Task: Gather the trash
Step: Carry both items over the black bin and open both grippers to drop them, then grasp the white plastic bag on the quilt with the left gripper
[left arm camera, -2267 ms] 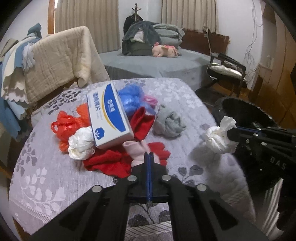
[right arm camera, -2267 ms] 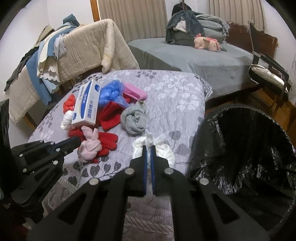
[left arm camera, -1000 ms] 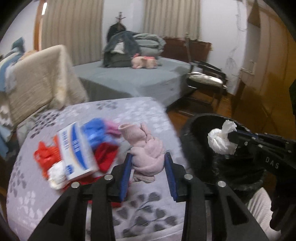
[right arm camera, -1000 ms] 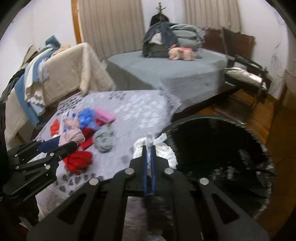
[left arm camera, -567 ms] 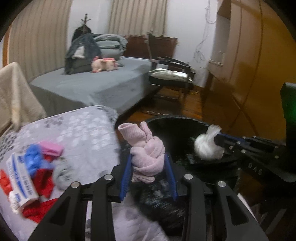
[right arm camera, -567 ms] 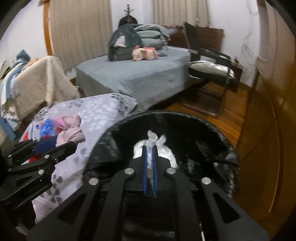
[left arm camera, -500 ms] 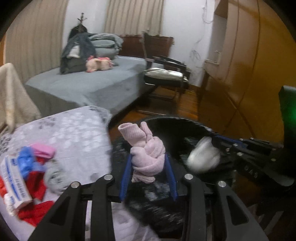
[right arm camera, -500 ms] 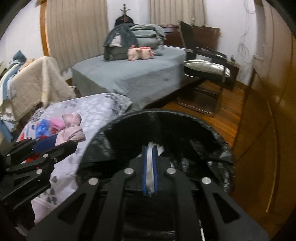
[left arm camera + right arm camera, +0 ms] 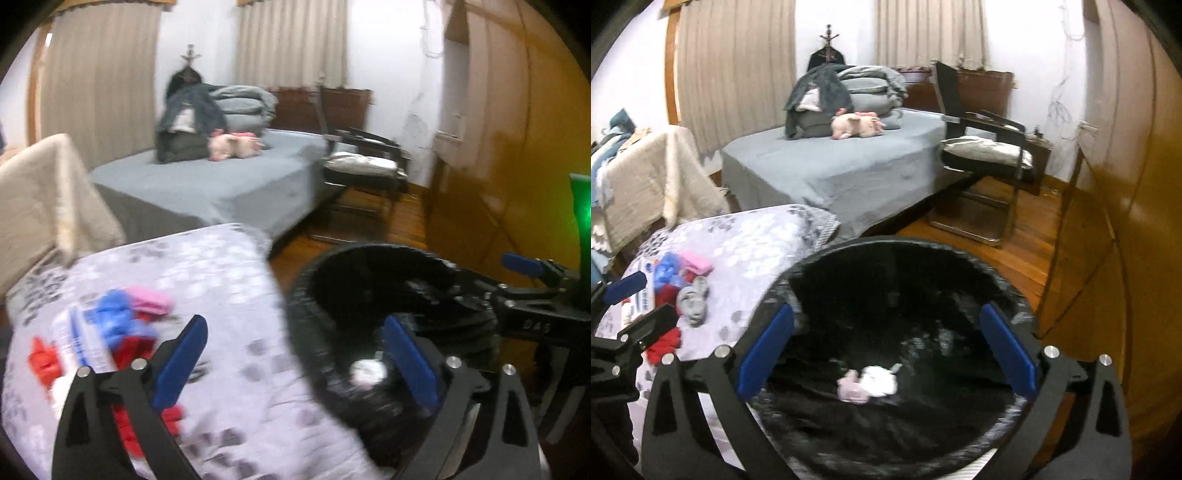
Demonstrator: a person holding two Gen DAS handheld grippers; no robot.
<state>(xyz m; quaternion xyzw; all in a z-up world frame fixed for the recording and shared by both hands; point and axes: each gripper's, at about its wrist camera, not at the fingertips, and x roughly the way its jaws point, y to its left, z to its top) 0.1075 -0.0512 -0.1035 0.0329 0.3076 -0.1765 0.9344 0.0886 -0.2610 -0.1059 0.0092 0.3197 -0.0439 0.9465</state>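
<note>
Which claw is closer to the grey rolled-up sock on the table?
The left gripper. In the right wrist view its fingers sit right beside the grey sock over the table. The right gripper hangs open above the black bin, off to the side.

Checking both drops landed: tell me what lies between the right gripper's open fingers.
In the right wrist view, the right gripper has just opened; between its fingers lie the pink bundle and white wad, side by side on the bin liner.

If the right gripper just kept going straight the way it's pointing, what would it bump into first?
Probably the black bin bag. The right gripper, jaws open and empty, points down into it, toward the white wad and pink bundle at the bottom. Depth is hard to judge.
</note>
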